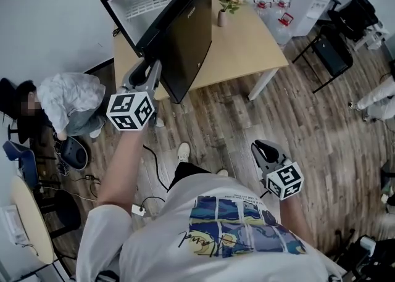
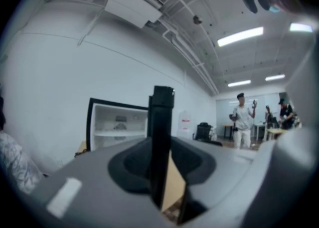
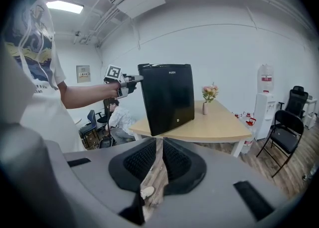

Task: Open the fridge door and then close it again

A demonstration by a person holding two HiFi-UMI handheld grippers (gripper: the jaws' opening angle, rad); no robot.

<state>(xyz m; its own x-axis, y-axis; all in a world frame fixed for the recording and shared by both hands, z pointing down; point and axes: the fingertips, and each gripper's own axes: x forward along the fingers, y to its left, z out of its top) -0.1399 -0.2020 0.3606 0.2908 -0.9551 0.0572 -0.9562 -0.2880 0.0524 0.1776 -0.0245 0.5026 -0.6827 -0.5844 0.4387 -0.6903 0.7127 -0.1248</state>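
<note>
1. The fridge stands on the wooden table, at the end near the wall, and its white inside shows.
2. The fridge door is swung open and reaches out past the front edge of the table.
3. The left gripper is at the free edge of the door. Its jaws are closed on this edge, one pad on each side.
4. The right gripper hangs low over the wood floor, well apart from the fridge. Its jaws have a narrow gap with nothing in it.
5. A small vase with flowers stands on the table beyond the door.
</note>
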